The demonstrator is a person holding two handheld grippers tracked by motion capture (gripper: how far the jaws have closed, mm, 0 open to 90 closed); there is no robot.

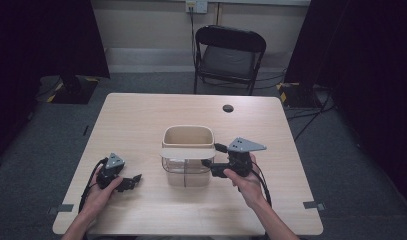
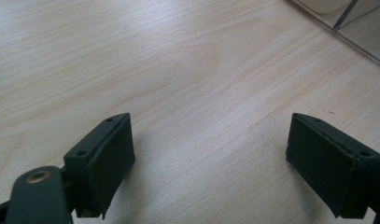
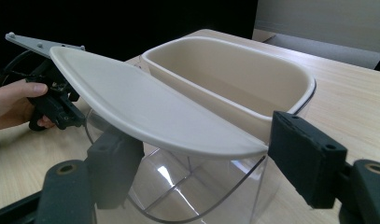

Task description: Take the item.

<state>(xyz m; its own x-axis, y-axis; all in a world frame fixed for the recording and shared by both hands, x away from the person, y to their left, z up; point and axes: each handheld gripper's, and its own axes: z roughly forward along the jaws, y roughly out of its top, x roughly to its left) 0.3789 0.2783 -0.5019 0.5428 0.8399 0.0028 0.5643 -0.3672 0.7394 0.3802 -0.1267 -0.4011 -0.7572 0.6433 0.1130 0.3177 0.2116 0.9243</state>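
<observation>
A pale wooden table [image 1: 141,120] spans the high view, with a black folding chair [image 1: 229,55] standing behind its far edge and a small dark round hole [image 1: 228,108] near that edge. At the table's middle sits a clear plastic container [image 1: 186,172] with a cream inner tub [image 1: 188,136] seated in its back half and a cream half-lid [image 1: 187,153] lying across the front half. In the right gripper view the half-lid [image 3: 145,107] slopes up toward the left, its near edge overhanging the clear wall [image 3: 201,186].

The person's right forearm comes in from the bottom right, and the right hand [image 1: 243,177] holds the right gripper [image 1: 211,156] raised just beside the container's right side, jaws pointing left at it. Its jaws stand wide apart, one on each side of the lid's near edge and the clear wall below, gripping nothing; whether either pad touches the container cannot be told.

The left hand [image 1: 102,189] rests low on the table, well to the left of the container, holding the left gripper [image 1: 133,181] with jaws pointing right. In the left gripper view its jaws are spread wide over bare wood, and a corner of the container [image 2: 360,28] shows at the upper right.
</observation>
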